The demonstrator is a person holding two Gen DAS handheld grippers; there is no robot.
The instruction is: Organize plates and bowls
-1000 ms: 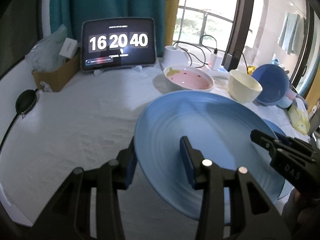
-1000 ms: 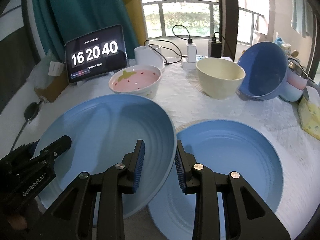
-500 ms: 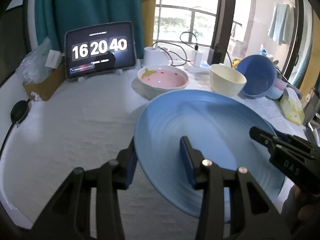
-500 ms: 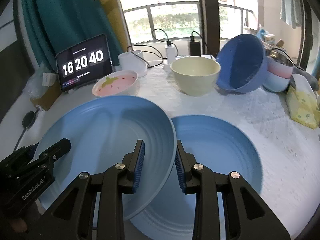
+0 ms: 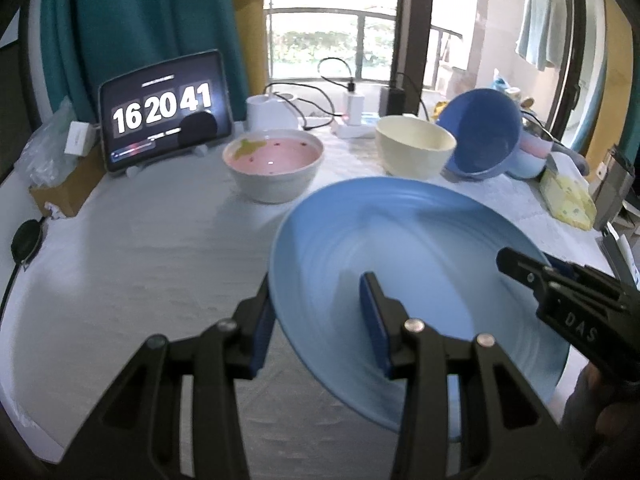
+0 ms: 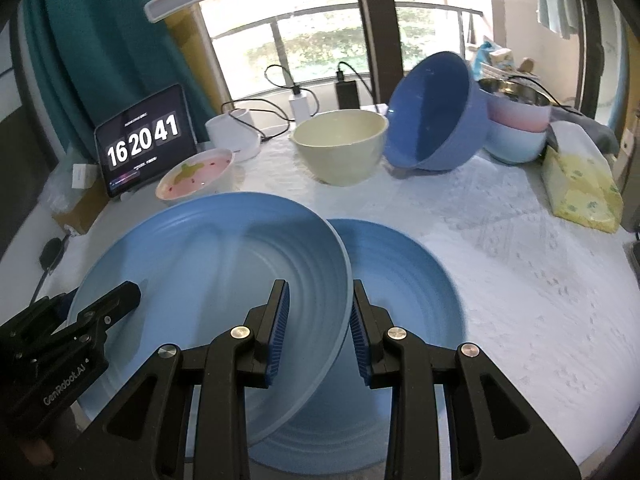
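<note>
Plate [image 6: 208, 280], big and blue, pinched on opposite rims: left gripper [image 5: 316, 320] with one pad inside the dish and one under the rim, right gripper [image 6: 318, 320] clamped the same way on the far edge. Both sets of fingers closed on the rim, neither spread free. Held tilted and off the table [image 5: 140, 240], with its right edge overhanging a second blue plate [image 6: 400, 280] that lies flat on the cloth.

Outward from the held plate: just beyond it, a pink bowl [image 5: 274, 160] with a strawberry pattern; to that bowl's right, a cream bowl [image 6: 340, 140]; further right, a dark blue bowl [image 6: 436, 112] tipped on its side, leaning against a small stack of pale blue and pink bowls [image 6: 516, 128]. Left of the pink bowl, a tablet [image 5: 164, 112] showing a clock; right of the stack, a yellow tissue pack [image 6: 580, 192].

Judged early in the job: only a stack of small bowls looks gathered. Plate in hand not yet set down, probably meant to go onto the flat one. Pink, cream and dark blue bowls left loose and unnested, so most of the sorting remains.
</note>
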